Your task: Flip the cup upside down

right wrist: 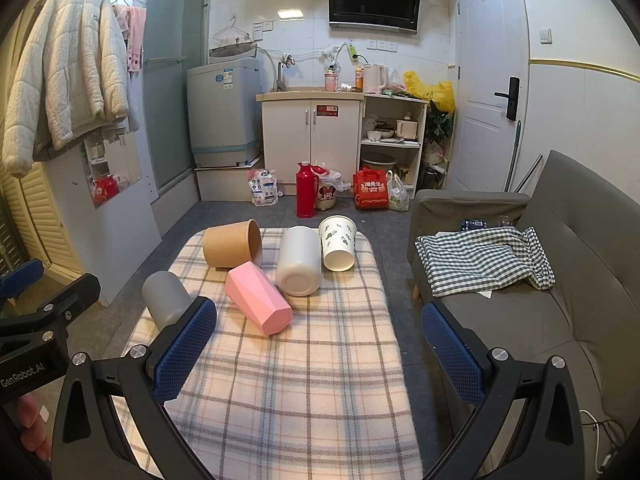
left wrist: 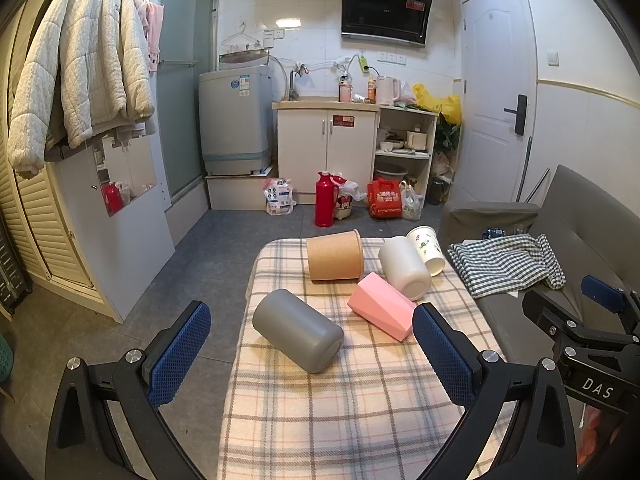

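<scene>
— Left claw (left wrist: 312, 344), right claw (right wrist: 320, 344)?
— Both spread wide, grasping nothing.
— Cups?
— Lying on their sides on the plaid counter (right wrist: 304, 392) — grey cup (left wrist: 298, 330) nearest left, pink cup (right wrist: 258, 304) mid-counter.

A red thermos (right wrist: 306, 190) stands on the floor before the white cabinet (right wrist: 311, 136), beside a washing machine (right wrist: 224, 110).

A plaid-covered tabletop (right wrist: 312, 380) fills the lower centre, carrying five cups on their sides: grey (left wrist: 298, 330), pink (right wrist: 258, 304), white (right wrist: 299, 261), brown paper (right wrist: 232, 244), floral paper (right wrist: 339, 242).
</scene>
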The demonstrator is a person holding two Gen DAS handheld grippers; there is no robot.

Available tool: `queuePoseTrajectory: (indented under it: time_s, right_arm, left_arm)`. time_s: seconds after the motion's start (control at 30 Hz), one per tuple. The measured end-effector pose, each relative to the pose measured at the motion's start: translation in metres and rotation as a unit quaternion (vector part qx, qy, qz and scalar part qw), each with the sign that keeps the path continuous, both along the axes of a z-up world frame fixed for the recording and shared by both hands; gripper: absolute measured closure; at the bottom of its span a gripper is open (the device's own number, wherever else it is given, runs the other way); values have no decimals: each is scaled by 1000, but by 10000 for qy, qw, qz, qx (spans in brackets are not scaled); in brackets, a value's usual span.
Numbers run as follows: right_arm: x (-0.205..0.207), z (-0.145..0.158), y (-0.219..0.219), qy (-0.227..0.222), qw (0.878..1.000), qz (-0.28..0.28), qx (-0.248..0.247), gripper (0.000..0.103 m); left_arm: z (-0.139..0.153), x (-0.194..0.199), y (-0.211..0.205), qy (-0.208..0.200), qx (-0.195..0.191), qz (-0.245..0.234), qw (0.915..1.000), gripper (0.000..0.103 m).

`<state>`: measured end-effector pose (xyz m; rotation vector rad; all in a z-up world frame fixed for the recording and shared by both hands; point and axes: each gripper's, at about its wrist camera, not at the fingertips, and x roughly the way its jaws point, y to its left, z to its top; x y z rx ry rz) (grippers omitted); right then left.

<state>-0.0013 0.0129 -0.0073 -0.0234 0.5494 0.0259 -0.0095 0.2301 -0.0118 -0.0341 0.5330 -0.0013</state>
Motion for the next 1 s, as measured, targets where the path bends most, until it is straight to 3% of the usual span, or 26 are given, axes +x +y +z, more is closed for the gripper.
queuePoseTrajectory:
  time_s: [0.33, 0.53, 0.63, 1.0]
  right_arm:
    - [2, -4, 0, 47, 10000, 44, 9, 0]
    - [14, -6, 3, 243, 9994, 213, 128, 0]
    - [27, -6, 8, 273, 9987, 438, -51, 0]
    - [106, -59, 40, 916, 9876, 1229, -337, 0]
  left_arm:
    - [-4, 1, 0, 57, 28, 55, 10000, 0]
    - [-11, 15, 12, 367, 47, 246, 9990, 0]
    - [-21, 27, 21, 606, 108, 359, 9975, 0]
    - [-55, 68, 43, 1063, 176, 591, 9924, 0]
